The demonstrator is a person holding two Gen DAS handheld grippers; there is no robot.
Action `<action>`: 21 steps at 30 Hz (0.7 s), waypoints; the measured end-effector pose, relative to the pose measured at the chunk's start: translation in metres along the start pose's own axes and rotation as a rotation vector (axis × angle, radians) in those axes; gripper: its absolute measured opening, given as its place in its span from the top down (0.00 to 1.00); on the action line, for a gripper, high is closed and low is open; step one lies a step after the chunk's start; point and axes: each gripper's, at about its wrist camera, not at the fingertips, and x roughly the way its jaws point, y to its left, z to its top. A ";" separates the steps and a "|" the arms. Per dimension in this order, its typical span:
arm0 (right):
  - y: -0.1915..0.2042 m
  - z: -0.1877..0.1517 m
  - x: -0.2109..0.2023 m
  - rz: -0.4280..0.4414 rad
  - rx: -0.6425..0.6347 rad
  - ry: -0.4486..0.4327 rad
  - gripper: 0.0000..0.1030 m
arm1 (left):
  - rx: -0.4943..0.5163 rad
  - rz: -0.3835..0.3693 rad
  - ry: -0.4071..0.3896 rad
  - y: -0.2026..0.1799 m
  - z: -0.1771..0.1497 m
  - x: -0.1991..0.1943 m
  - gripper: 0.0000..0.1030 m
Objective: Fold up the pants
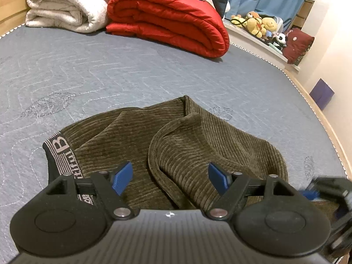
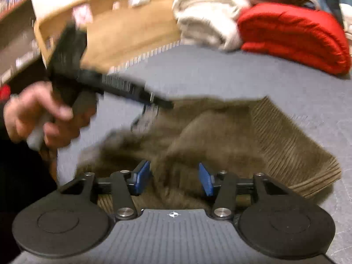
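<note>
Here, near to far.
Left gripper (image 1: 170, 178): jaws spread wide above the pants, blue pads (image 1: 122, 177) clear of the cloth, nothing grasped.
Right gripper (image 2: 173, 179): jaws partly apart; cloth lies between the pads (image 2: 143, 177), but the right view is blurred and no pad is seen pressing on it.
Hand (image 2: 41, 118): the person's left hand, at the left of the right view, wrapped round the left gripper's handle.
Pants (image 1: 167, 145): olive corduroy, bunched in loose folds on the near part of the bed, just below both grippers.
Waistband (image 1: 58, 154): black with pale lettering, at the pants' left edge, lying on the bed.
Far edge of pants: a raised fold, ending about midway up the left view.
Bed (image 1: 110, 70): grey quilted cover; bare and open beyond and to the left of the pants.
Right bed edge (image 1: 316, 110): wooden rim, near the pants' right side.
White blanket (image 1: 66, 6): folded, at the far end.
Red quilt (image 1: 171, 19): folded, touching the white blanket's right.
</note>
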 end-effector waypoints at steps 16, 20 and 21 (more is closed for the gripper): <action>-0.076 -0.004 -0.035 -0.169 0.463 -0.209 0.38 | 0.079 -0.160 0.024 -0.021 -0.005 0.000 0.63; -0.062 -0.006 0.000 -0.240 0.367 -0.009 0.38 | 0.204 -0.302 0.150 -0.046 -0.018 0.012 0.56; -0.060 -0.009 0.011 -0.297 0.332 0.066 0.37 | 0.256 -0.320 0.179 -0.055 -0.025 0.015 0.51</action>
